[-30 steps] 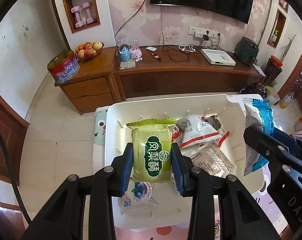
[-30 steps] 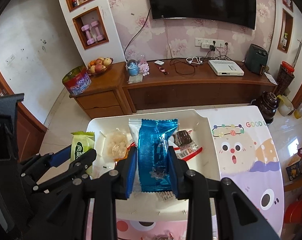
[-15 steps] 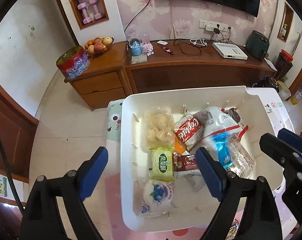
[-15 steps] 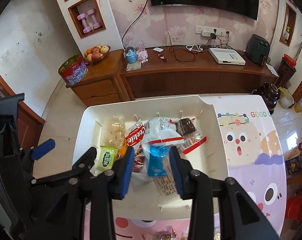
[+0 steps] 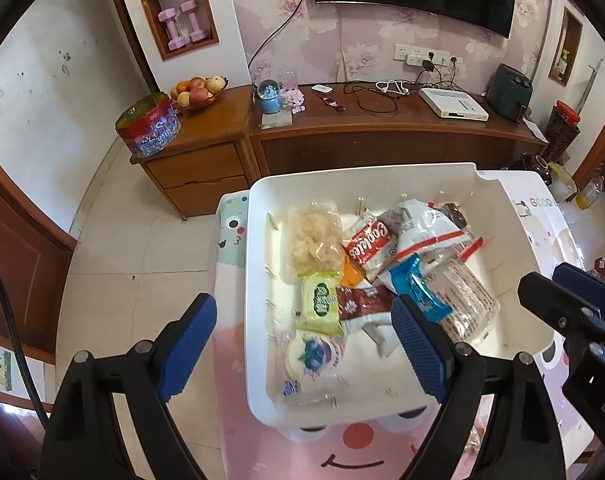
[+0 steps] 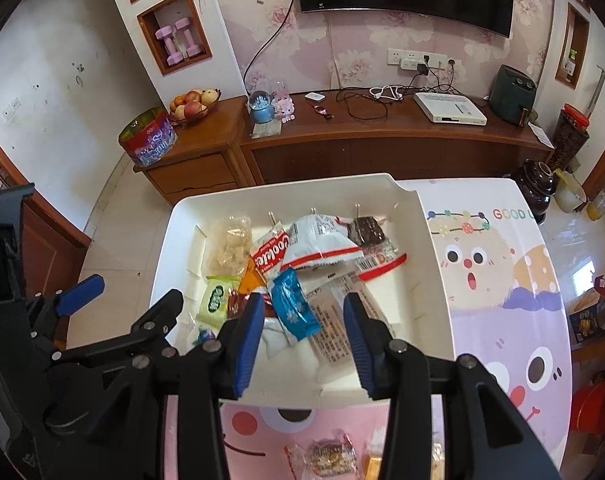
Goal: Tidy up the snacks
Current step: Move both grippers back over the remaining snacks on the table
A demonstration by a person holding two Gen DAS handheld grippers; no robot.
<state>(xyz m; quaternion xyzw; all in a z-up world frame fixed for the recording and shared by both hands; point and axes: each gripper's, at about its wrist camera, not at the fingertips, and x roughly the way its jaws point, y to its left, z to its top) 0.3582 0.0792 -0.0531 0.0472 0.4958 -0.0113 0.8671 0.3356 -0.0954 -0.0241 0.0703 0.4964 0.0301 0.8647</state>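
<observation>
My left hand-held gripper (image 5: 304, 344) hangs over the near left of the white bin (image 5: 498, 196), its jaws released wide and gripping nothing; they have just been opening. Between its blue pads, toward 12 o'clock, the green packet (image 5: 320, 300) lies flat in the bin, with the blueberry packet (image 5: 314, 354) just nearer me at 6 o'clock of it and the clear bag of pale puffs (image 5: 314, 238) at its 12 o'clock. At 3 o'clock of the green packet lies a dark red wrapper (image 5: 360, 300), touching it.

The bin sits on the desk (image 6: 502, 280), which has a cartoon cloth.

My right hand-held gripper (image 6: 302, 334) hovers over the near middle of the bin, jaws partly parted and pressing on nothing; they too have just been opening. The blue packet (image 6: 294, 308) lies loose in the bin between its pads, tilted, on top of other wrappers. At its 11 o'clock is the red Cookies packet (image 6: 270, 256), at 12 o'clock a white packet with a red stripe (image 6: 318, 244), and at 3 o'clock a clear printed bag (image 6: 338, 320). A brown cake (image 6: 368, 230) sits at the far side, about 1 o'clock.
</observation>
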